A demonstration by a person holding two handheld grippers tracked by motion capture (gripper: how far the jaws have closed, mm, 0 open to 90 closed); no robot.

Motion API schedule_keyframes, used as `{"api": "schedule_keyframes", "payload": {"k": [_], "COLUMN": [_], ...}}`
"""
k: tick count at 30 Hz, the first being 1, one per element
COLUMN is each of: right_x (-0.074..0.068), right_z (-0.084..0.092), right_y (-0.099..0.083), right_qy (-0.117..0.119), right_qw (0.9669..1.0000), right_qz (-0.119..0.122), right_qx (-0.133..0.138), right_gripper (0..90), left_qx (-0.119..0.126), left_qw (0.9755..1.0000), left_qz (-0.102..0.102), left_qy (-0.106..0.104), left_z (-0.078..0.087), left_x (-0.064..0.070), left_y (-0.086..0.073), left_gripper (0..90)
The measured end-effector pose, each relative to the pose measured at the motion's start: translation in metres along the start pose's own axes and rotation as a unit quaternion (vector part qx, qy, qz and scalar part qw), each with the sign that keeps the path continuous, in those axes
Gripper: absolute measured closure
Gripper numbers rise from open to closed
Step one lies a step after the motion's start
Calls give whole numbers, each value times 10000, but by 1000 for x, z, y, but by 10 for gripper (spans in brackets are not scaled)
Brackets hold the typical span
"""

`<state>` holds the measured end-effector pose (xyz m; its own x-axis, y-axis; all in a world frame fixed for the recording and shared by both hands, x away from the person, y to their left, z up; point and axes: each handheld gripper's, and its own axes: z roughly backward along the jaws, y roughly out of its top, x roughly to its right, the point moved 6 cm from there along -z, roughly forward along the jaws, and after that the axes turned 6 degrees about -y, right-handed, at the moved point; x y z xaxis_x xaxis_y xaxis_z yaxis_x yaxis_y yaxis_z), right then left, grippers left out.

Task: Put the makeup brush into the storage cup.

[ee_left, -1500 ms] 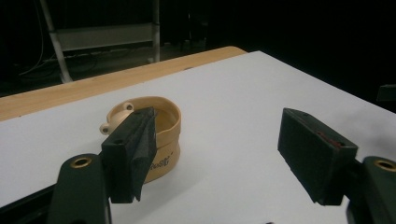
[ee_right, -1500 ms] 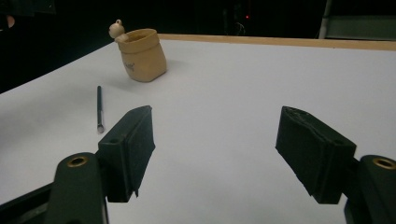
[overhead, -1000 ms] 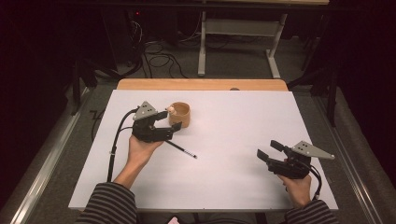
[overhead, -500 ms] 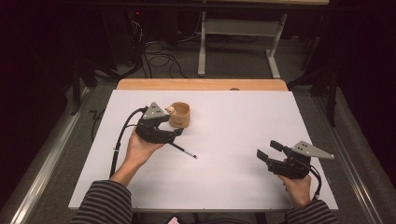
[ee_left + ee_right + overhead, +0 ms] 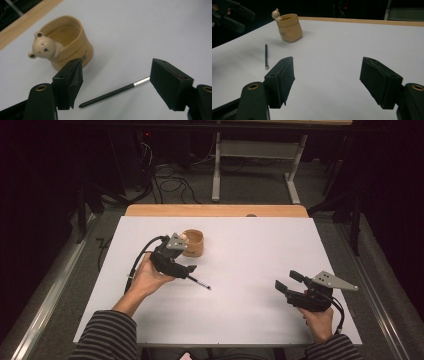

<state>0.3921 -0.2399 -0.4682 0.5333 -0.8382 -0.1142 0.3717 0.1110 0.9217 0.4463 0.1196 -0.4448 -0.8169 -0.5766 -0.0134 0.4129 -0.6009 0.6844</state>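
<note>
A tan cup [image 5: 193, 243] with a small bear figure [image 5: 43, 47] on its rim stands on the white table [image 5: 250, 250], left of centre. A black pen [image 5: 200, 283] with a silver tip lies flat just in front of it. My left gripper [image 5: 189, 270] hovers open over the pen's near end. In the left gripper view the pen [image 5: 110, 94] lies on the table between and below the spread jaws, with the cup [image 5: 70, 40] behind the left jaw. My right gripper [image 5: 286, 281] is open at the front right, holding nothing. Its view shows the cup [image 5: 289, 27] and pen [image 5: 266, 56] far off.
A wooden strip [image 5: 215, 210] runs along the table's far edge. Beyond it are a dark floor, cables and a metal frame leg [image 5: 216, 170]. The other hand's gripper [image 5: 229, 15] shows at the top left of the right gripper view. Bare white surface lies between the two grippers.
My left gripper has eased slightly forward and down toward the pen. The right gripper, cup and pen have stayed put.
</note>
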Motion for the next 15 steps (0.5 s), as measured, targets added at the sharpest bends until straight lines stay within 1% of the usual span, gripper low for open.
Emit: {"api": "schedule_keyframes", "payload": {"k": [3, 4, 6, 10, 13, 15], "right_x": [0, 0, -1, -1, -1, -1], "right_z": [0, 0, 0, 0, 0, 0], "right_y": [0, 0, 0, 0, 0, 0], "right_qy": [4, 11, 12, 2, 26, 29], "right_qw": [10000, 10000, 10000, 10000, 10000, 10000], "right_qz": [4, 4, 6, 5, 13, 13], "right_qx": [3, 5, 1, -2, 1, 0], "right_gripper": [289, 289, 288, 288, 288, 288], "left_qx": [-139, -139, -297, -464, -690, -790], "left_qw": [9999, 9999, 9995, 9989, 9975, 9967], "left_qz": [-14, -14, -54, -86, -167, -186], "left_qy": [16, 16, -1, -30, -52, -67], "left_z": [-2, -2, -4, -8, -12, -15], "left_x": [-1, -1, -2, -4, -4, -4], "left_y": [-3, -3, -5, -6, -9, -10], "left_gripper": [274, 276, 279, 283, 278, 273]}}
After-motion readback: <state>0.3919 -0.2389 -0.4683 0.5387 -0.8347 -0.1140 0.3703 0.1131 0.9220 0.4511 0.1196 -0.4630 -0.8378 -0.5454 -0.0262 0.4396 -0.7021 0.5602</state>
